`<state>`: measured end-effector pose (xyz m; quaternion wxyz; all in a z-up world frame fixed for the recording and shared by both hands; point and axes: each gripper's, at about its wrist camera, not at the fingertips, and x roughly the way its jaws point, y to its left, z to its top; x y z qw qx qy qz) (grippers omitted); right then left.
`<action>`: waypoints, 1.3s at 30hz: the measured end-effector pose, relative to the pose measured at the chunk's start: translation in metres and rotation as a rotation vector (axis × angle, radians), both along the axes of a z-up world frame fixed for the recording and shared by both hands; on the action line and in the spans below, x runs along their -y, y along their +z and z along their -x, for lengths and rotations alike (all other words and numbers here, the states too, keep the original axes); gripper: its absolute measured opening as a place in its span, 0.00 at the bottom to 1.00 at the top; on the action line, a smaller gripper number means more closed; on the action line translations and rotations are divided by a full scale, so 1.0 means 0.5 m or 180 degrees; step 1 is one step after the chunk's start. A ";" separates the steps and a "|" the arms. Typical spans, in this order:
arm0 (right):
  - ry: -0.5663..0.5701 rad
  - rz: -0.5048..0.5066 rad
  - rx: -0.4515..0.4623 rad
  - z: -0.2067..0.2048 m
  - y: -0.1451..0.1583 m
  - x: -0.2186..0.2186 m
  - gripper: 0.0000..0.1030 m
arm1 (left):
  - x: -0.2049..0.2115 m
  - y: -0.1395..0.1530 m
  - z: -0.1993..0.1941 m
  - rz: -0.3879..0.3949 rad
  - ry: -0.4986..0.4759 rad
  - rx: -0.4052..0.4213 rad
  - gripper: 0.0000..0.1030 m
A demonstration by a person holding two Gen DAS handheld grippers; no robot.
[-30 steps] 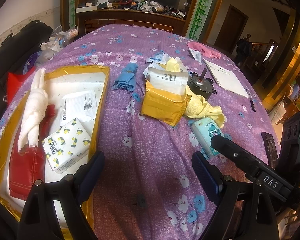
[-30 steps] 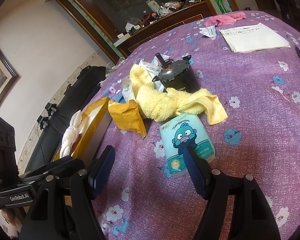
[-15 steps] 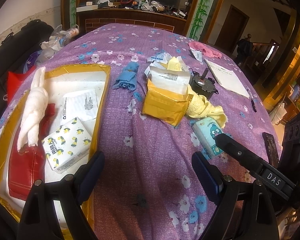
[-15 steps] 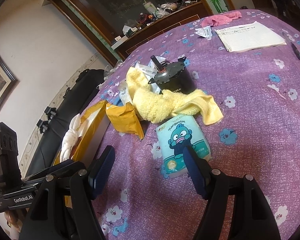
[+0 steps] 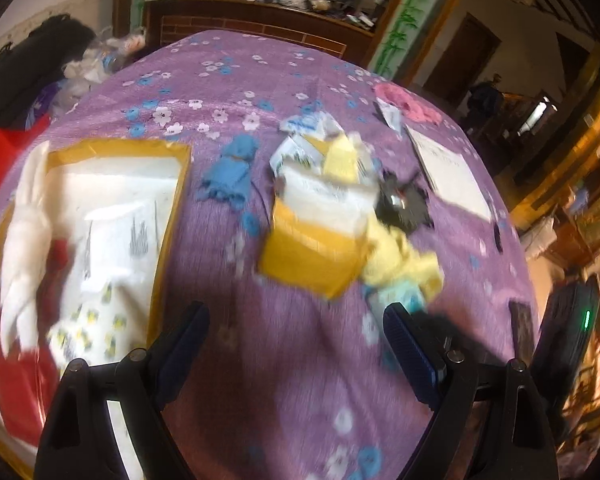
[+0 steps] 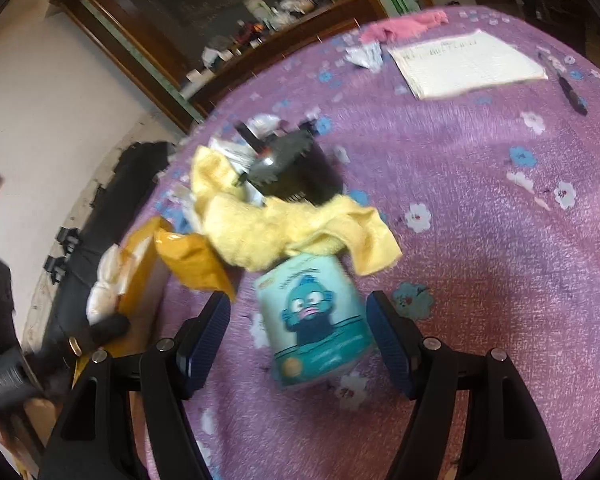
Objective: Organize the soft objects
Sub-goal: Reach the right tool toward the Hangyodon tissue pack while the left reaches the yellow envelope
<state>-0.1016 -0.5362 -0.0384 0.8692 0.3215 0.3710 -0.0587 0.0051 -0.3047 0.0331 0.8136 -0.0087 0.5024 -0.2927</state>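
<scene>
A: So, which step is in hand here?

B: The reach, I'd judge. The right tool (image 6: 298,334) is hanging over the purple flowered bench (image 6: 500,240) with its jaws standing wide, and the teal tissue pack (image 6: 318,320) is lying on the cloth right between them. The pads are not pressing on it; there is cloth showing on both sides of the pack.

A: And the left tool?

B: The left tool (image 5: 296,348) is also standing wide and carrying nothing. It is hovering over bare cloth between the yellow-rimmed tray (image 5: 176,216) on its left and the clutter in the middle. That view is badly blurred, so I'm not reading fine detail from it.

A: How is the pack lying?

B: Flat, printed face up. Its long axis is running away from the right tool, leaning slightly toward the left of that view, with the cartoon's head toward the far end. That far end is tucked just under the edge of the yellow towel (image 6: 284,232), which is draped against a dark motor-like object (image 6: 296,172).

A: What is the next move calling for, then?

B: Probably lowering the jaws down the pack's two long sides and closing across its short width, then drawing it clear of the towel without dragging that along. The tray, already holding a white cloth (image 5: 24,232) and another patterned pack (image 5: 88,328), looks like the likely destination.
</scene>
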 end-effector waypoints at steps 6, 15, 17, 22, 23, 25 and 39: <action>0.0063 0.0181 -0.0085 -0.008 0.001 -0.015 0.68 | 0.053 -0.026 -0.083 -0.0059 0.0205 -0.0264 0.88; 0.0081 0.0184 -0.0085 -0.008 0.002 -0.018 0.68 | 0.043 -0.061 -0.088 -0.0152 0.0579 -0.0213 0.79; 0.0080 0.0184 -0.0086 -0.009 0.002 -0.019 0.68 | 0.028 -0.057 -0.078 -0.0075 0.0594 -0.0223 0.71; 0.0082 0.0181 -0.0084 -0.011 0.001 -0.017 0.68 | 0.007 -0.050 -0.066 0.0018 0.0558 -0.0312 0.65; 0.0081 0.0175 -0.0081 -0.011 0.001 -0.016 0.68 | 0.006 -0.050 -0.065 0.0018 0.0518 -0.0327 0.65; 0.0078 0.0171 -0.0080 -0.010 0.001 -0.017 0.68 | 0.002 -0.053 -0.066 0.0004 0.0517 -0.0356 0.69; 0.0122 0.0266 -0.0102 -0.013 0.003 -0.026 0.68 | 0.007 -0.053 -0.058 -0.0006 0.0516 -0.0283 0.69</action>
